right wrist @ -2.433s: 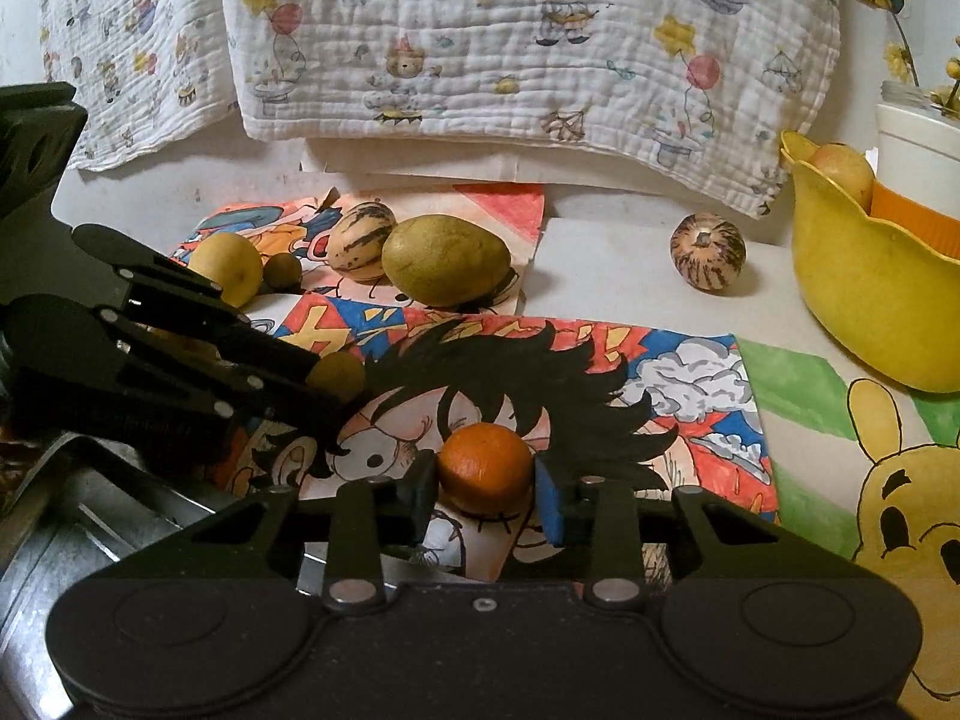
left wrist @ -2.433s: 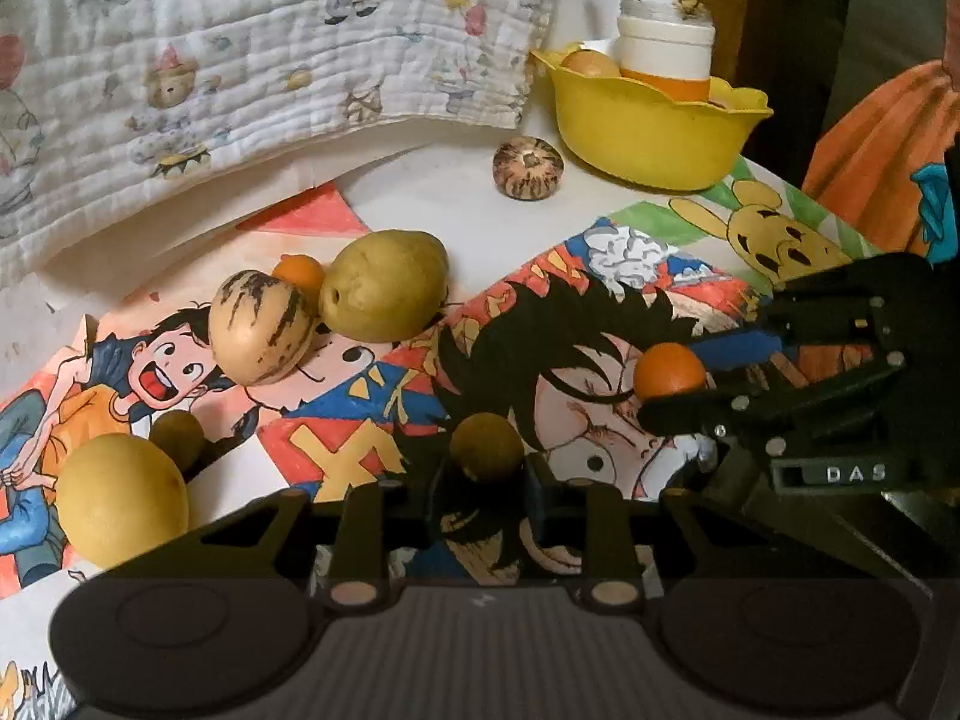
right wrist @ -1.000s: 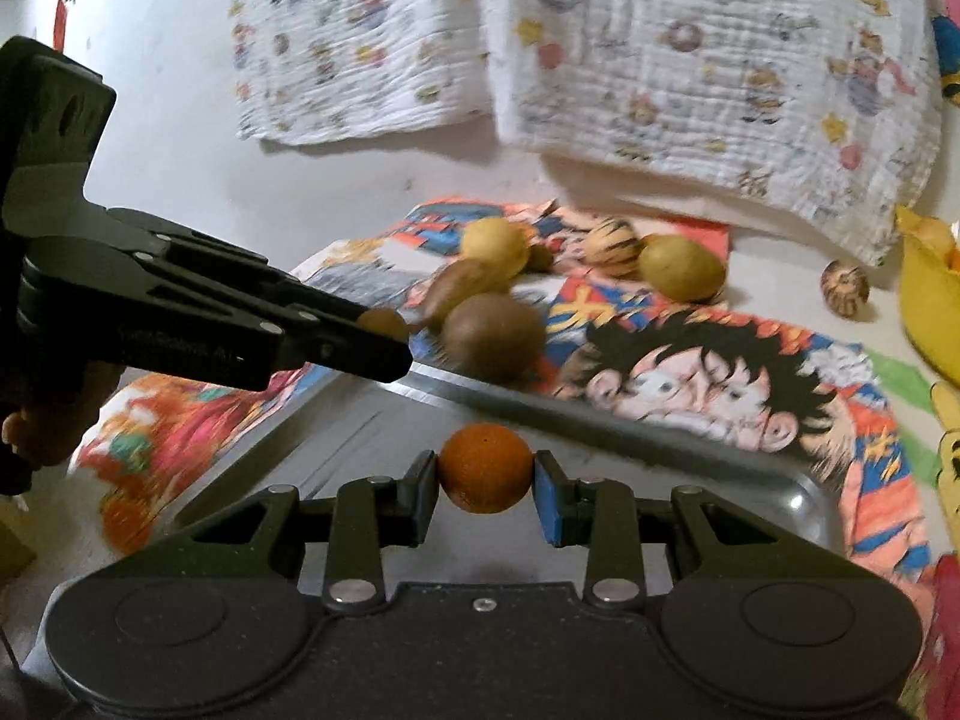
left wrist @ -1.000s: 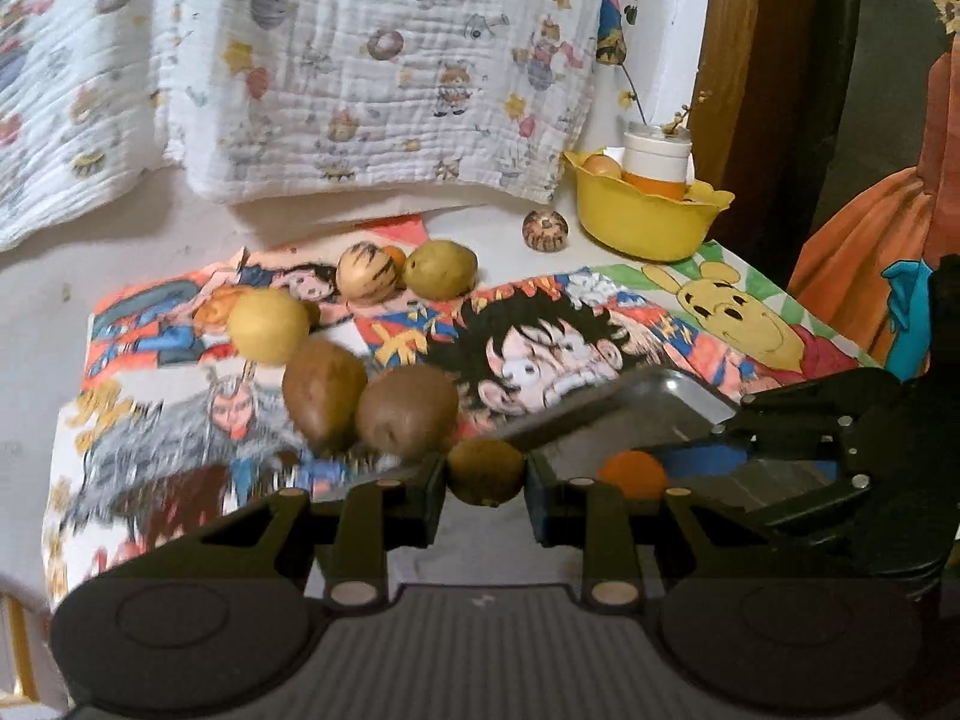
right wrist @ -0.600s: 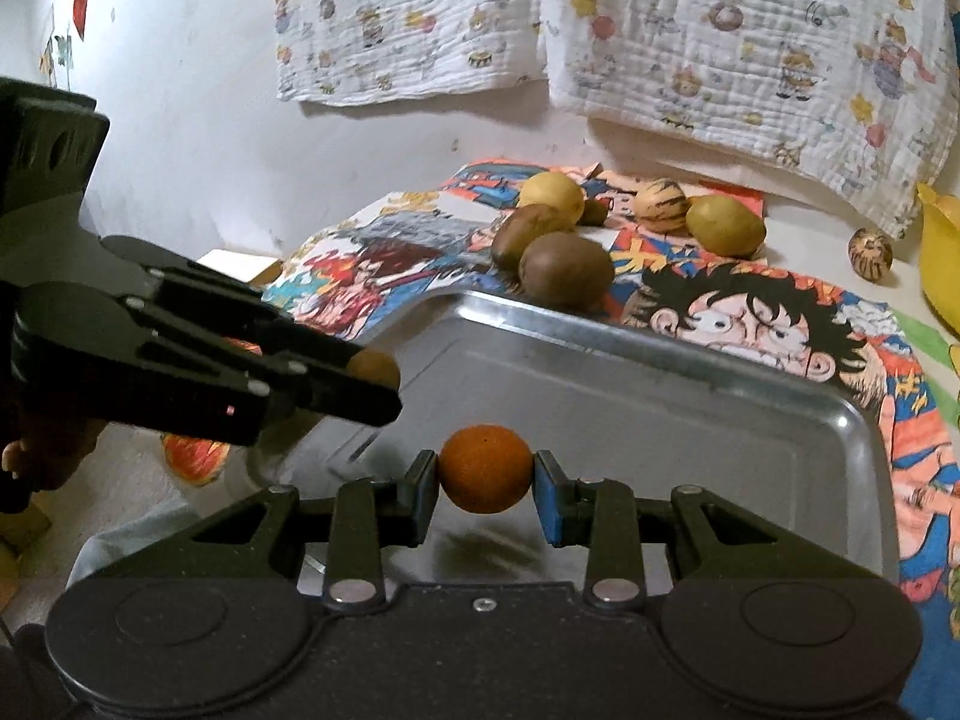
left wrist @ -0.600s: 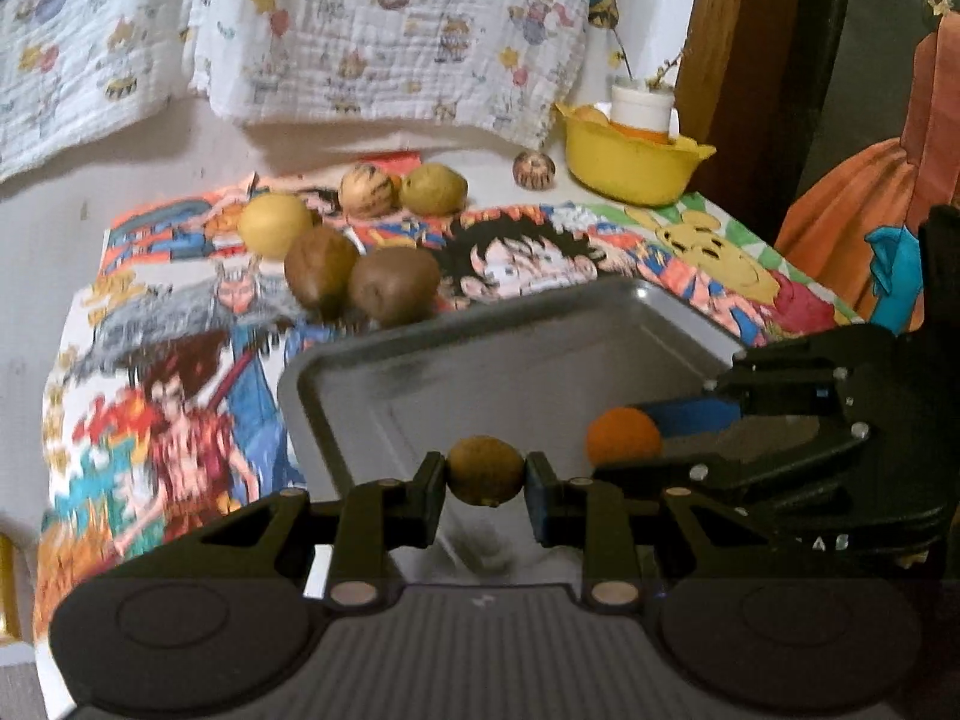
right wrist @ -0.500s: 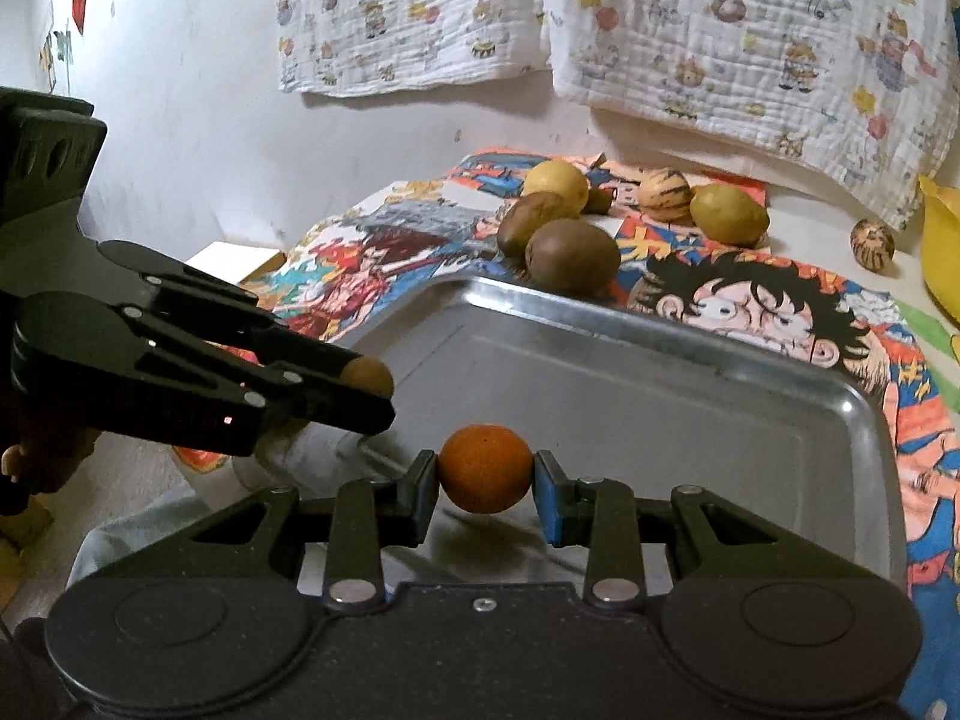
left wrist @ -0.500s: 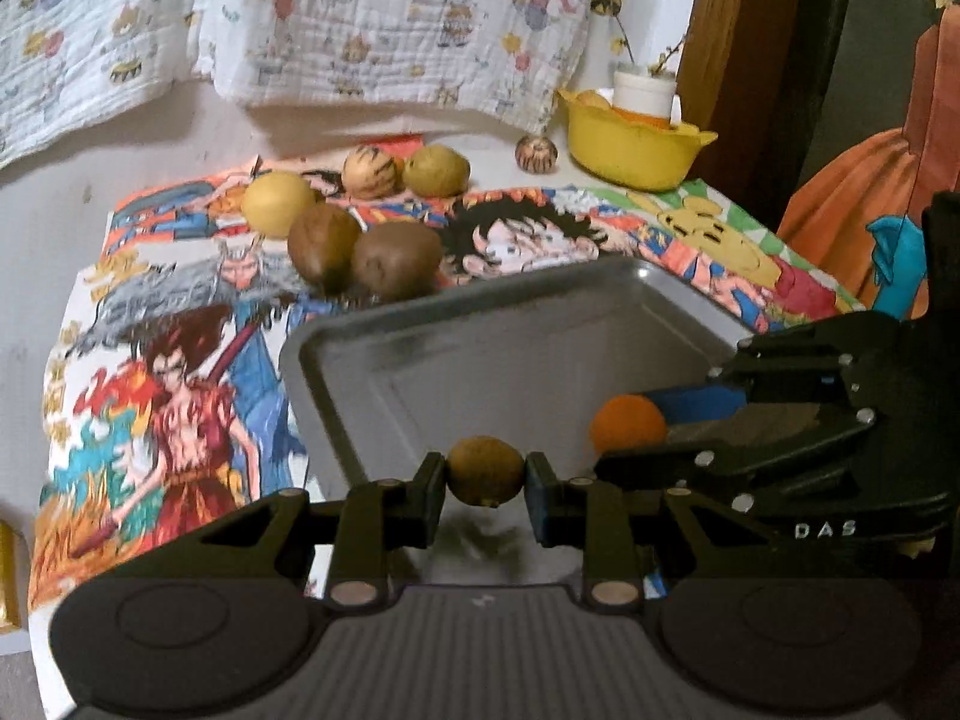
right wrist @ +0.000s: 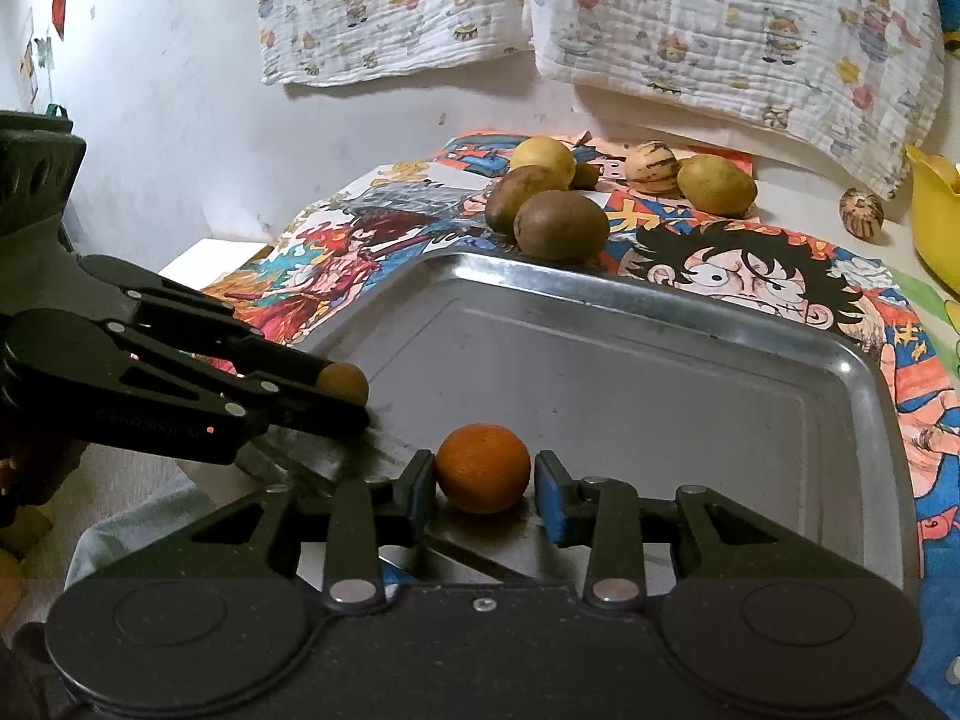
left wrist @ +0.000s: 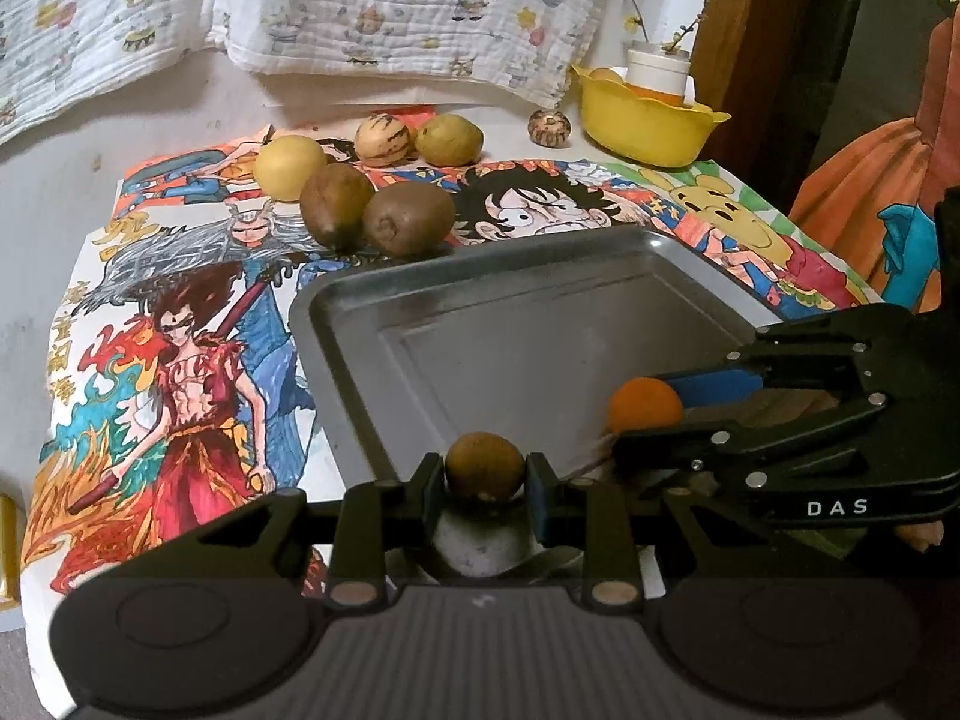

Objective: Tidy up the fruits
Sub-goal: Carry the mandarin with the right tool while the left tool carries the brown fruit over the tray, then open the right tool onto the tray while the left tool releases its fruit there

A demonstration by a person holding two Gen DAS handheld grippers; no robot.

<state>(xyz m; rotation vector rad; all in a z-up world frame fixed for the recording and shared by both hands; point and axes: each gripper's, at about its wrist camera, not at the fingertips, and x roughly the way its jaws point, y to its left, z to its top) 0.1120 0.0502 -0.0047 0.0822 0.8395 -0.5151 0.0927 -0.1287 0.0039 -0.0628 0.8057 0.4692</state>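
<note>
A metal tray (left wrist: 480,261) lies on the cartoon cloth. My left gripper (left wrist: 483,480) is shut on a small brown fruit (left wrist: 485,467), held just over the tray's near left edge. In the right wrist view the left gripper (right wrist: 342,402) comes in from the left with the small brown fruit (right wrist: 342,383) at its tip. My right gripper (right wrist: 483,480) has its jaws opening. A small orange (right wrist: 483,468) rests on the tray floor between them, and a thin gap shows at each pad. The left wrist view shows the orange (left wrist: 645,405) at the right gripper's tips.
Beyond the tray lie two brown fruits (left wrist: 336,204) (left wrist: 408,217), a yellow fruit (left wrist: 290,167), a striped fruit (left wrist: 382,139) and a green-yellow fruit (left wrist: 450,140). A small striped ball (left wrist: 549,127) and a yellow bowl (left wrist: 645,126) stand at the back right. A patterned blanket hangs behind.
Both grippers drew back from the fruit pile to over the tray and sank toward it. The right jaws have parted slightly from the orange. The left still grips the brown fruit.
</note>
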